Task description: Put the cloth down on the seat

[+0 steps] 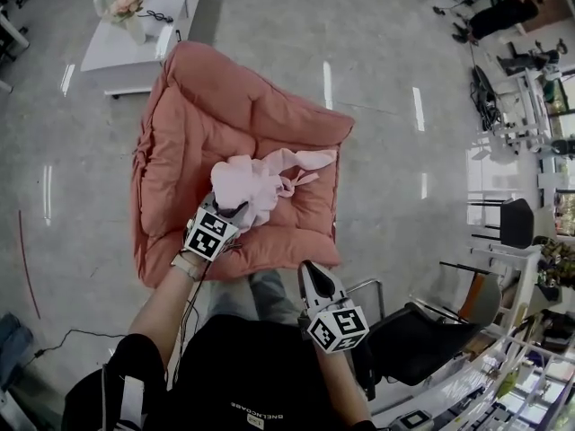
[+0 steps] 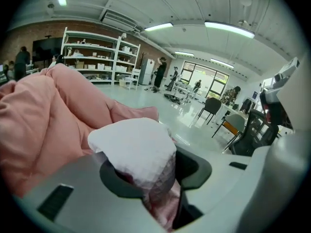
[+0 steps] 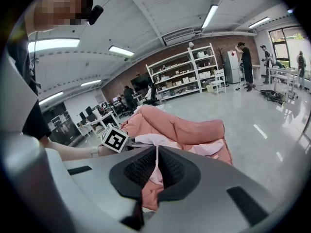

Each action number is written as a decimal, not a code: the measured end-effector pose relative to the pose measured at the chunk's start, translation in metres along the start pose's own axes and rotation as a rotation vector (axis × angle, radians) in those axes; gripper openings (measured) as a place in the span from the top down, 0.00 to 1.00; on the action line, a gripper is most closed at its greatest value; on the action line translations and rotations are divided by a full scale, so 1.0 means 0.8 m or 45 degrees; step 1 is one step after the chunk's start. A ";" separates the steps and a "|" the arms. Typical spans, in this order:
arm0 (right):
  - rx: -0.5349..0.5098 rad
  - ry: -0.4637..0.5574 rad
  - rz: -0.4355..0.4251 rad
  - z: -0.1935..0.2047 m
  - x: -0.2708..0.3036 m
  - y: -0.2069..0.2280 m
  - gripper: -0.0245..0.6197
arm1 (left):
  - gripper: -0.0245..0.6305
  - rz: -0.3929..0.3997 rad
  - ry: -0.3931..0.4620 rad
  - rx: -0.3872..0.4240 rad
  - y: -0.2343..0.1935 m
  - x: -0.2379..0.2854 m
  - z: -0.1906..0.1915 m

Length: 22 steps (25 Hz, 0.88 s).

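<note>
A pale pink cloth lies bunched on the salmon padded seat, one end trailing right toward the seat's edge. My left gripper reaches over the seat's front part, shut on the near end of the cloth. In the left gripper view the cloth fills the space between the jaws of the left gripper, with the seat behind it. My right gripper hovers just off the seat's front right corner, shut and holding nothing. Past the right gripper the seat and the cloth show.
A white low table with flowers stands beyond the seat at upper left. A black office chair is close on the right. A cable runs over the floor at left. Shelves and distant people line the room.
</note>
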State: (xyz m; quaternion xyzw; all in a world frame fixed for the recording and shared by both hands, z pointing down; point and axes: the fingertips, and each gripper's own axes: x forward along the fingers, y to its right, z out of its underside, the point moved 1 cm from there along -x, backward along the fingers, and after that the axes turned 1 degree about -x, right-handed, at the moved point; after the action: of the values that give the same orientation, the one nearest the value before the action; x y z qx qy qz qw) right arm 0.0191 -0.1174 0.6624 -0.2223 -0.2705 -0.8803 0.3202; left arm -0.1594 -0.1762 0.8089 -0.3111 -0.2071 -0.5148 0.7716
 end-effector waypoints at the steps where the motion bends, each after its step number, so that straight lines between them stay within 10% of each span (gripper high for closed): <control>1: 0.000 -0.014 0.001 0.005 0.001 0.000 0.91 | 0.71 -0.003 -0.007 -0.017 -0.005 0.003 0.006; 22: -0.002 -0.095 0.011 0.040 0.001 -0.014 0.91 | 0.53 -0.061 -0.249 -0.263 -0.068 0.051 0.092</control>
State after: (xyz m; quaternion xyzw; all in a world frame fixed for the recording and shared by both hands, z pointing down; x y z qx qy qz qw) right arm 0.0176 -0.0905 0.6832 -0.2563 -0.2805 -0.8702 0.3135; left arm -0.1941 -0.1679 0.9026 -0.4326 -0.2346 -0.5188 0.6991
